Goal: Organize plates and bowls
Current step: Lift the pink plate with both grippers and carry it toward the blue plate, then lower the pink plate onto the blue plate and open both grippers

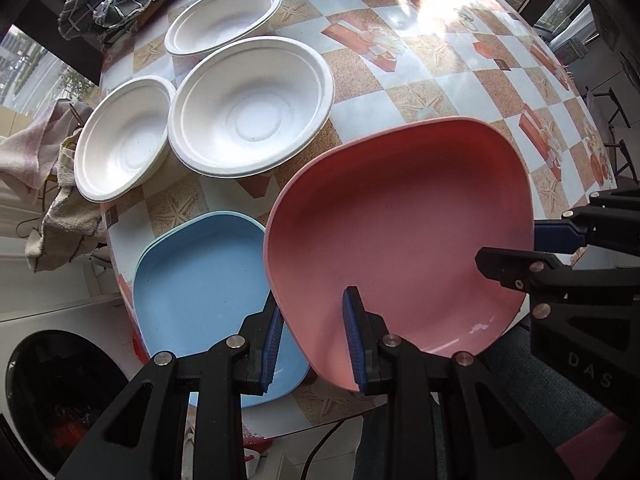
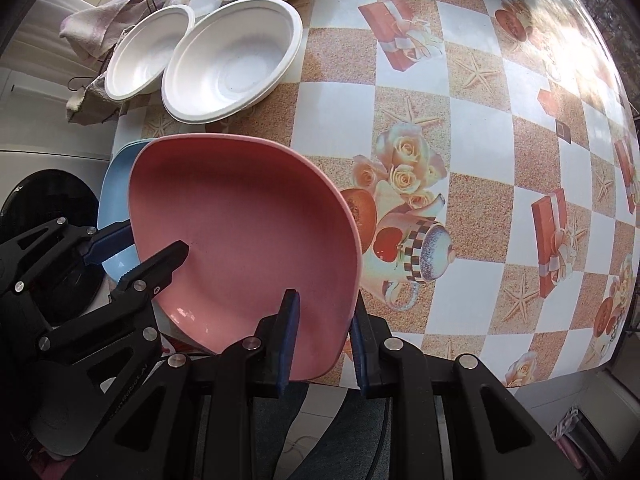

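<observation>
The left gripper (image 1: 312,344) straddles the near-left rim of the pink plate (image 1: 400,248), one blue pad inside the dish and one outside beneath the rim; whether the pads press the rim cannot be told. The right gripper (image 2: 324,340) sits the same way on the plate's near-right rim, one finger over the inner surface and the other outside the edge, and its hold is likewise unclear. In the left wrist view the right gripper's fingers reach the plate's right edge from the side. The plate tilts, its near edge overhanging the table (image 2: 440,60).

Just left of the pink plate lies a blue plate (image 1: 200,288), flat on the table, with another blue rim showing under it; nothing lies in it. Beyond the plates stand three white bowls: a large bowl (image 1: 252,108) in the middle, a smaller bowl (image 1: 124,140) touching its left side at the table edge, and a far bowl (image 1: 224,20) behind. All hold nothing.

Crumpled cloths (image 1: 36,160) hang off the left edge. To the right of the pink plate the patterned tablecloth runs bare to the far rim.
</observation>
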Available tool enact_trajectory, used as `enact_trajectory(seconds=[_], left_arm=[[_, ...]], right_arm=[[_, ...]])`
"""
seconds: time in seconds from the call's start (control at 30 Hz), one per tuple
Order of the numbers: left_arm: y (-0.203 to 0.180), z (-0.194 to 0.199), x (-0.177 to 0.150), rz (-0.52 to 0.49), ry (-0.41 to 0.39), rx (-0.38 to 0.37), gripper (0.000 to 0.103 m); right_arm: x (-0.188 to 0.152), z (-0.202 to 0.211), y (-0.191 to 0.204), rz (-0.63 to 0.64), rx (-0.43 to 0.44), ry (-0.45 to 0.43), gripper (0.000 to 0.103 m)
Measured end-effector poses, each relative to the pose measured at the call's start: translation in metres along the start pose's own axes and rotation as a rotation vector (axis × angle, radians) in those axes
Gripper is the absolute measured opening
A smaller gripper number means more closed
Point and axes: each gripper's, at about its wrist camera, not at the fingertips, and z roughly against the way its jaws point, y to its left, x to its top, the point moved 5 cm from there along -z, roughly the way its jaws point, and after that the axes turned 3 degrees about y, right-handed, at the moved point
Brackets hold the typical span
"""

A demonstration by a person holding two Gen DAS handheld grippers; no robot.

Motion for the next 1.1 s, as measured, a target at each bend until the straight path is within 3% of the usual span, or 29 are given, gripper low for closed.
enact_trajectory(seconds=[0.63,1.1], left_arm=[[0.064,0.010,-0.010,0.160,-0.031,0.016,0.031],[0.116,0.000,-0.037,0.303,0.003,0.047,0.031]], right_arm=[[0.018,0.010,0.052,0.172,-0.040,-0.003,0.026],[0.030,-0.022,0.114,0.293,-0.018,0.061,0.026]])
